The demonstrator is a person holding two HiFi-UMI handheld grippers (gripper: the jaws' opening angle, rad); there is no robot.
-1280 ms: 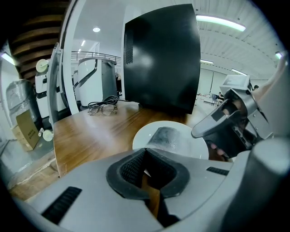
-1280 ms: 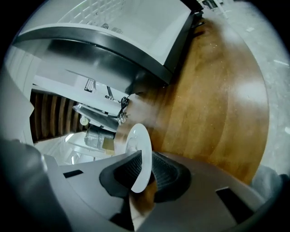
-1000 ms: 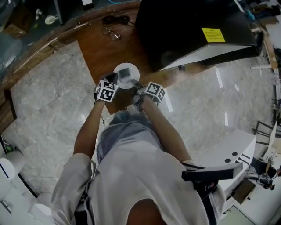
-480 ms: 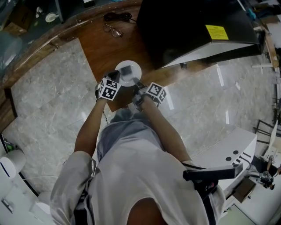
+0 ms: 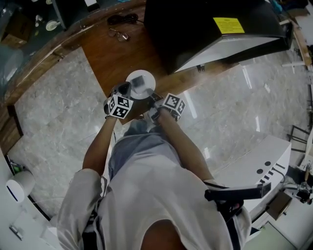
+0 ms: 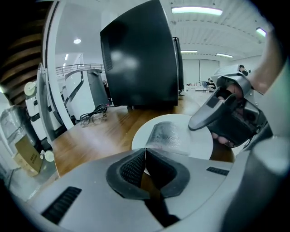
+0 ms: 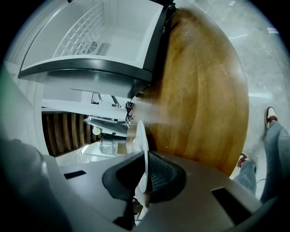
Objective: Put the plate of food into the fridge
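White plate [image 6: 192, 138] clamped at its rim by left tongs [image 6: 145, 156] and right tongs [image 7: 145, 174]; wrapped food [image 6: 165, 135] indistinct.

surface: wooden table [image 5: 110, 53] | on it: black fridge [image 5: 195, 29], glasses [image 5: 120, 35], cable [image 5: 122, 19]

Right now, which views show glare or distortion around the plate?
Head view: plate small but sharp, glare streaks on the marble floor. Left gripper view: fisheye bending, ceiling lights blown out, plate clear. Right gripper view: scene turned sideways, plate seen edge-on, hazy glare on the wooden table.
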